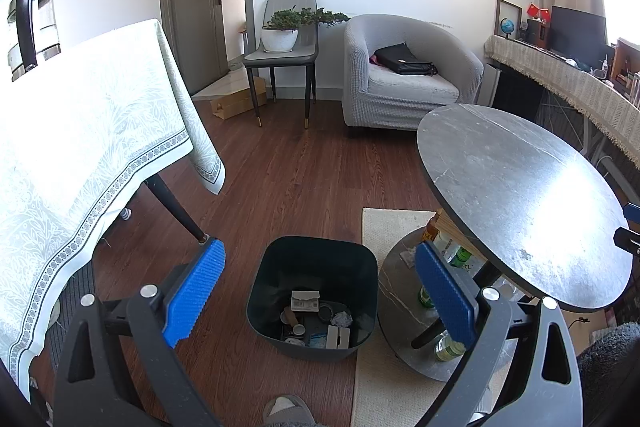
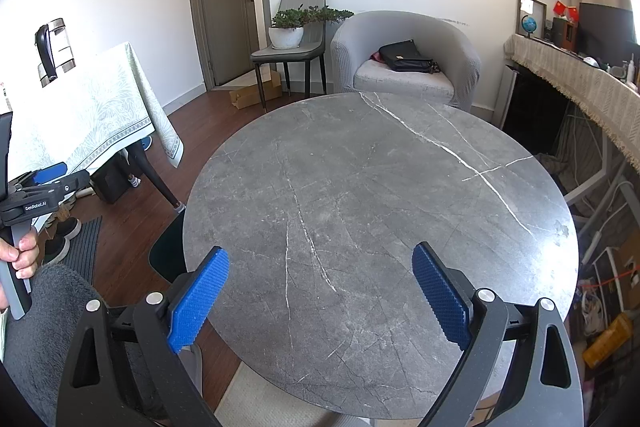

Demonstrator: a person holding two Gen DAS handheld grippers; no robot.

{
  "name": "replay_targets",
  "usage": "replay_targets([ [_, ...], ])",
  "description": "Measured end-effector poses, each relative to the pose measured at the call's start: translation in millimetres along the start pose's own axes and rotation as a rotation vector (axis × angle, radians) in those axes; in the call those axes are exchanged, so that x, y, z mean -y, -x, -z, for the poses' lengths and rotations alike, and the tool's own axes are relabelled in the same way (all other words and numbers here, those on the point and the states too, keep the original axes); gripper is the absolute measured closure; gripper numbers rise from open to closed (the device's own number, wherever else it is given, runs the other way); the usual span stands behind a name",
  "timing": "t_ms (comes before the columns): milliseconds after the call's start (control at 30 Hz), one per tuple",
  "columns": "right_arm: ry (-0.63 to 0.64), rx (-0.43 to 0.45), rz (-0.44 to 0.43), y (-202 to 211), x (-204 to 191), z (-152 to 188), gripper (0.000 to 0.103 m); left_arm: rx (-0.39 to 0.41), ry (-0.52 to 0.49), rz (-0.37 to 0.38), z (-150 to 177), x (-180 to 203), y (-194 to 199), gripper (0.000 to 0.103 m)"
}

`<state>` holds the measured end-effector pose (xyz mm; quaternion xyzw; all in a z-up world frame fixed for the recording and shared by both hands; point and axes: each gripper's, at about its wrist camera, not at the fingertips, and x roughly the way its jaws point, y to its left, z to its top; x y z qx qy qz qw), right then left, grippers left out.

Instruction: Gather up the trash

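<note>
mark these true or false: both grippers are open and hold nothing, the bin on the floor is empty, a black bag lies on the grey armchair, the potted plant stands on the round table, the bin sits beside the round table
1. Both the left gripper and the right gripper are open and hold nothing. True.
2. The bin on the floor is empty. False: it holds several pieces of trash, such as small boxes and crumpled paper.
3. A black bag lies on the grey armchair. True.
4. The potted plant stands on the round table. False: it stands on the seat of the grey chair by the door.
5. The bin sits on the floor beside the round table. True.
</note>
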<state>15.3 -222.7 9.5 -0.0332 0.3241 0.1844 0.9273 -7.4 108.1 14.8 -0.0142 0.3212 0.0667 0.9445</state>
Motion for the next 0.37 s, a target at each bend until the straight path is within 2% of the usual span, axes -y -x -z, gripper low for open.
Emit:
replay_targets([
  [367, 0.0, -0.002, 0.0, -0.6, -0.6, -0.1, 0.008, -0.011, -0.001, -0.003, 3.4, -0.8, -4.4, 0.005],
])
